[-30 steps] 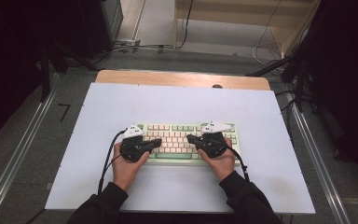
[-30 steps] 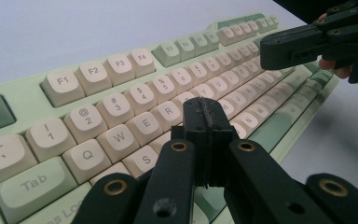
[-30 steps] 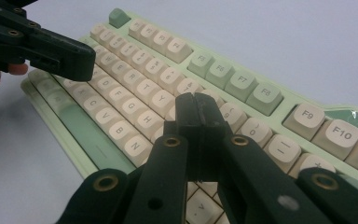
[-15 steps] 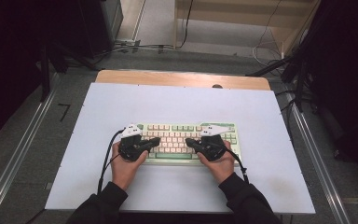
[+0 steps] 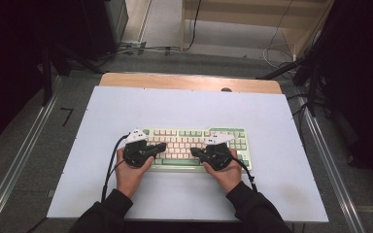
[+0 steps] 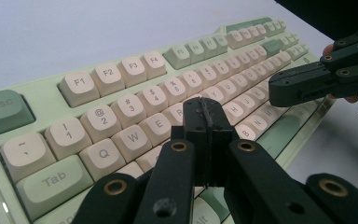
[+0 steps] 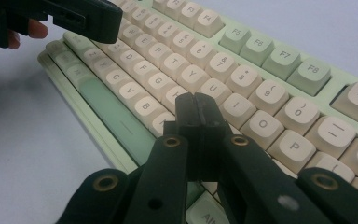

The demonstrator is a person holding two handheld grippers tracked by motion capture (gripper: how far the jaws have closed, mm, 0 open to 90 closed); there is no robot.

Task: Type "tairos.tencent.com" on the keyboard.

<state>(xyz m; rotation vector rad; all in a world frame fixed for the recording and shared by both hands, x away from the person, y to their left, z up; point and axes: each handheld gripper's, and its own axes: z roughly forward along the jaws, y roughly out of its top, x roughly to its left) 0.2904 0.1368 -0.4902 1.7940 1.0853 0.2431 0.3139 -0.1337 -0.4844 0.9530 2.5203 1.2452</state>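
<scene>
A pale green keyboard (image 5: pixel 196 132) with cream keys lies flat on the white table, near the front. My left gripper (image 5: pixel 161 146) is shut and empty, its tips over the left-middle keys. In the left gripper view my left gripper (image 6: pixel 204 109) hovers around the R and T keys of the keyboard (image 6: pixel 121 79). My right gripper (image 5: pixel 194 152) is also shut and empty, pointing left over the lower middle rows. In the right gripper view my right gripper (image 7: pixel 196 105) sits above the keys near H and J. I cannot tell whether either tip touches a key.
The white table top (image 5: pixel 126 107) has bare room behind and beside the keyboard. A wooden strip (image 5: pixel 175 80) runs along its far edge. Metal rails (image 5: pixel 24 155) flank the table, and cables (image 5: pixel 141 48) lie on the floor beyond.
Both grippers stay shut over the keyboard. The right one has drifted slightly toward the person and leftward. The keyboard has not moved.
</scene>
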